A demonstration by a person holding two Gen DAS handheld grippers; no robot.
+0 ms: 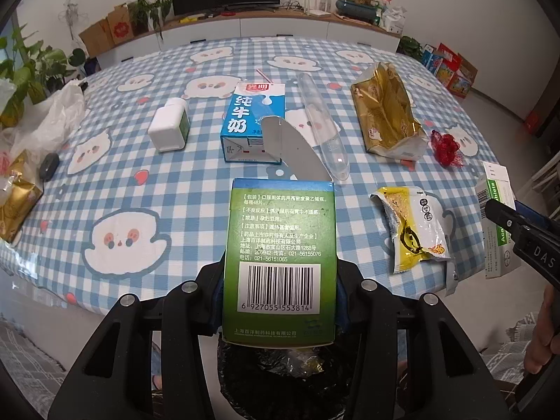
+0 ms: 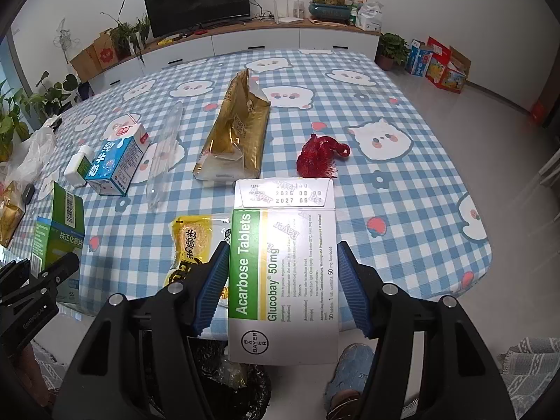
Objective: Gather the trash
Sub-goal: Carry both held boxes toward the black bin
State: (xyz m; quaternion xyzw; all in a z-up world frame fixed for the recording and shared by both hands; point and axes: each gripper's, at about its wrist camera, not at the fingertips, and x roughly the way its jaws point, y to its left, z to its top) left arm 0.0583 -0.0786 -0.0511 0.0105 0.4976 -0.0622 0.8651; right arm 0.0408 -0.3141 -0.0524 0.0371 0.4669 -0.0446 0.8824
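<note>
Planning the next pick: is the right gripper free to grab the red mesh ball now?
Probably not: the right gripper is shut on the Acarbose box, though the red mesh ball lies unobstructed just ahead.

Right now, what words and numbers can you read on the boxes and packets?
"Acarbose Tablets", "Glucobay 50 mg", "BAYER": white box in right gripper.
"6 927055 553814", "021-56155076": green box in left gripper.
"纯牛奶": milk carton.
"DAS": right gripper's side, left view.
Yellow packet, gold bag: too small to read.

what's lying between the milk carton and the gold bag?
A clear plastic tube, lying lengthwise between the milk carton and gold bag; both wrist views show it.
</note>
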